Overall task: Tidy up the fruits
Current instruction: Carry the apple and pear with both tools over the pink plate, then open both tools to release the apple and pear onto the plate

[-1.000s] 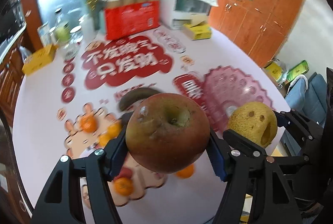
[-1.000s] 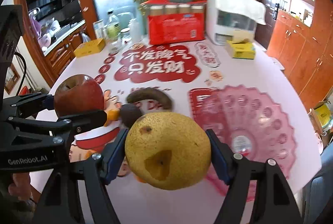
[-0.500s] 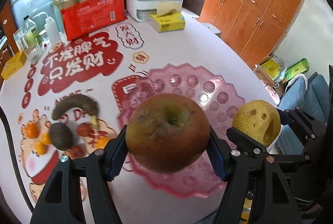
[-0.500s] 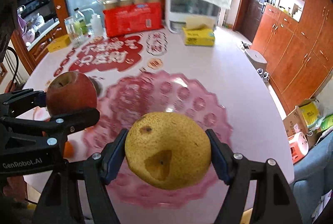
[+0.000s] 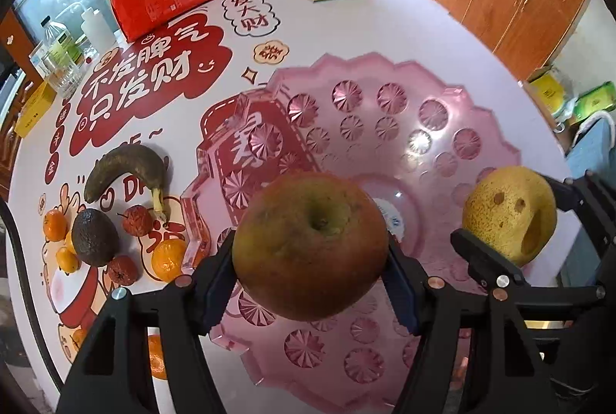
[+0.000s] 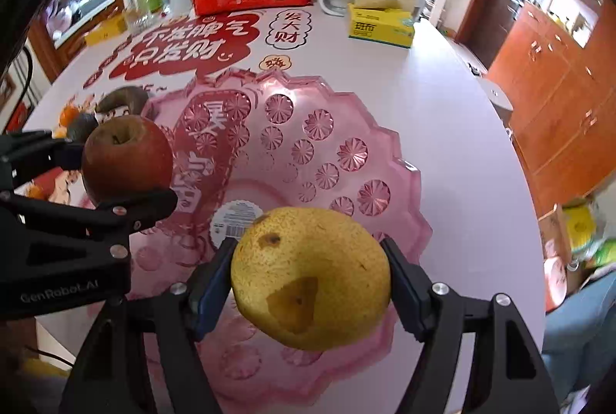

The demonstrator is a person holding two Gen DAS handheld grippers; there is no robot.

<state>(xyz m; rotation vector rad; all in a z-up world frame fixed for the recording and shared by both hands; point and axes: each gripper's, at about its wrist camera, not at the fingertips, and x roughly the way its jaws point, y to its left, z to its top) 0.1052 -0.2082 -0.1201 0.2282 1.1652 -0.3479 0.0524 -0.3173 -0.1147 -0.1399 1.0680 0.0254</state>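
**Apple and pear arriving over the pink dish**

I am holding the apple (image 5: 310, 245) clamped between the fingers of my left gripper (image 5: 310, 260), and the pear (image 6: 310, 278) clamped the same way in my right gripper (image 6: 310, 283). Both fruits are now hanging above the pink dish (image 6: 389, 144); a second ago they were still over the printed tablecloth, with the dish off to the right. That swing is bringing the carry to its end, and I judge lowering and letting go to be the step ahead. The dish is lying bare beneath me, its sticker-marked centre (image 6: 235, 221) showing between the two fruits, so room for both looks plentiful. The scalloped rim is rising on all sides, an edge to clear on the way down. My grippers are travelling side by side, near each other, so I am keeping them apart. The banana (image 5: 127, 167), avocado (image 5: 94, 237) and small oranges (image 5: 168, 259) are waiting on the cloth left of the dish.
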